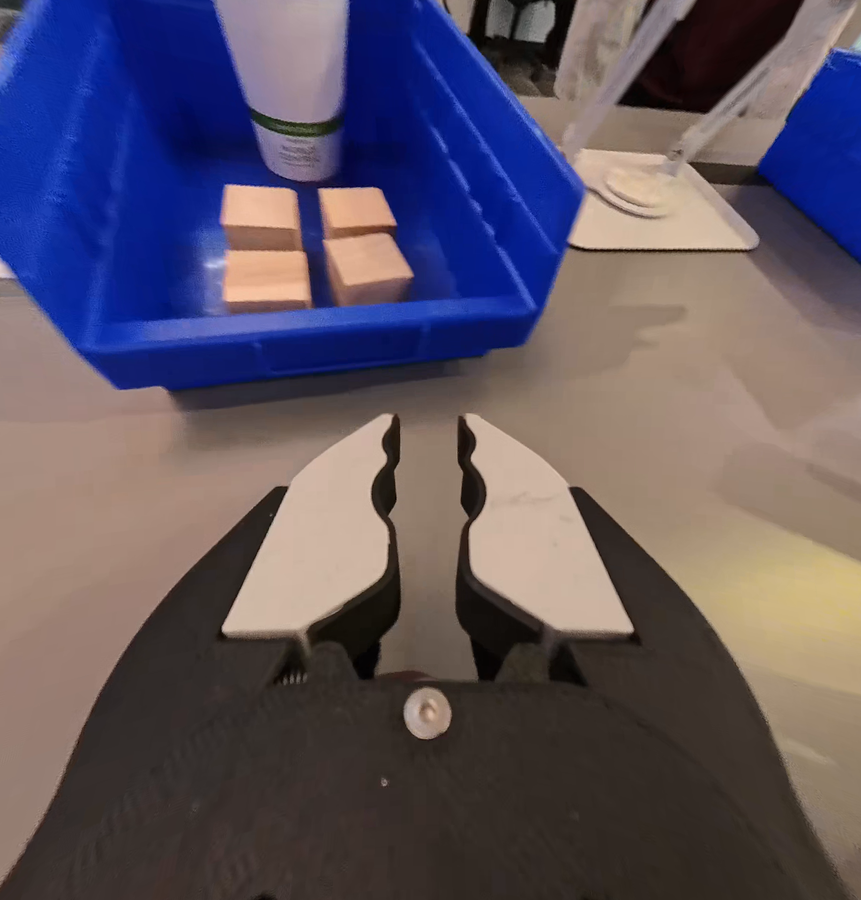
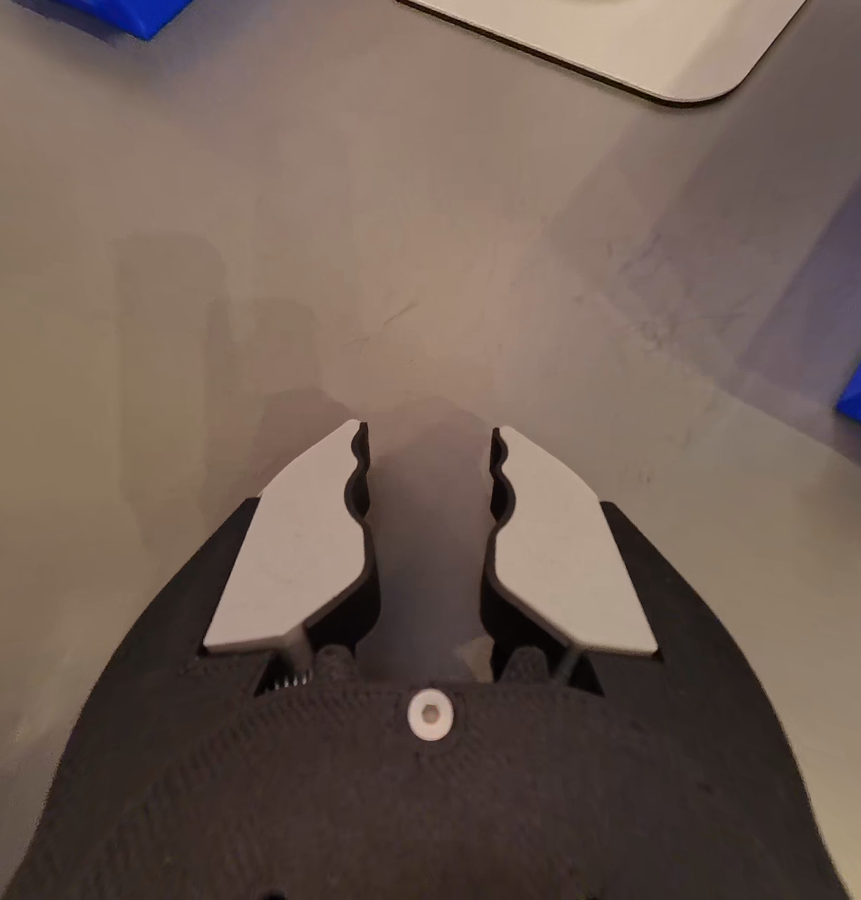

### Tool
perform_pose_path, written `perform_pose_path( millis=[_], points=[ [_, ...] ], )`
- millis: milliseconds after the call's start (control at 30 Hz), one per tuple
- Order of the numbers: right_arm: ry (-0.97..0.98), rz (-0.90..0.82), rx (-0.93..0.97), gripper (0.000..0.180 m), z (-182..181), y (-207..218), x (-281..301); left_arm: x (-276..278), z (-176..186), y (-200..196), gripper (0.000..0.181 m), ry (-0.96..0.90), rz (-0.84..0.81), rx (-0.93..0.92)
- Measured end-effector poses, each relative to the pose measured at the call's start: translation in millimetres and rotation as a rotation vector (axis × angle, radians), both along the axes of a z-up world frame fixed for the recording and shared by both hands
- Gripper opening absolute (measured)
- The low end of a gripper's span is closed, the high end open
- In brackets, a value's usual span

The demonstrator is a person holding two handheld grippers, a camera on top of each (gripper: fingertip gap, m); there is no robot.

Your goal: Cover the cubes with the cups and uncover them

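Left gripper (image 1: 428, 423) lower centre, fingers parted, empty, above grey table (image 1: 613, 438). Right gripper (image 2: 429, 428) likewise released. Beyond, upper left: blue bin (image 1: 321, 336) holding four wooden cubes (image 1: 316, 246); white cup (image 1: 292, 87) behind them

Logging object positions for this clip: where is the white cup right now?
In the left wrist view the white cup stands at the back of the blue bin, just behind the four wooden cubes.

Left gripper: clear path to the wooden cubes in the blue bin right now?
Probably yes. The left gripper is open and empty over bare table, short of the blue bin. The four wooden cubes sit uncovered behind its low front wall; it must clear that lip. The white cup stack stands behind them.
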State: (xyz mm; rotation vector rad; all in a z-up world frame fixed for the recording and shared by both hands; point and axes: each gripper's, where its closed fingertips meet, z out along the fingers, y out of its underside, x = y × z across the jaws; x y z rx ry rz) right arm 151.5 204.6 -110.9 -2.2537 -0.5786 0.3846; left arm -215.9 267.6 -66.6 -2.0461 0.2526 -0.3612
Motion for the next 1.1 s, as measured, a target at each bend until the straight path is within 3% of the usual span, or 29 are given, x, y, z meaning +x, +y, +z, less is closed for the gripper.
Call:
perform_pose_path(
  millis=[300,467,667,767,1100],
  points=[
    [-0.042,-0.040,-0.003,0.051,-4.7,-2.8,2.3,-51.5,31.3,27.3,0.027,0.049,0.053,0.082],
    [-0.033,-0.042,-0.010,0.051,-5.0,-3.0,3.1,-54.6,40.1,49.9,0.043,0.084,0.063,0.068],
    [-0.074,-0.129,0.014,0.059,-4.5,-2.6,20.1,-50.4,29.6,57.4,0.041,0.122,0.113,0.021],
    [-0.092,-0.145,0.010,0.061,-6.1,-2.8,26.7,-58.1,27.6,60.0,0.035,0.274,0.205,0.026],
    [-0.091,-0.125,-0.016,0.066,-9.5,-1.7,26.1,-68.1,36.2,65.3,0.046,0.380,0.279,0.039]
  ],
)
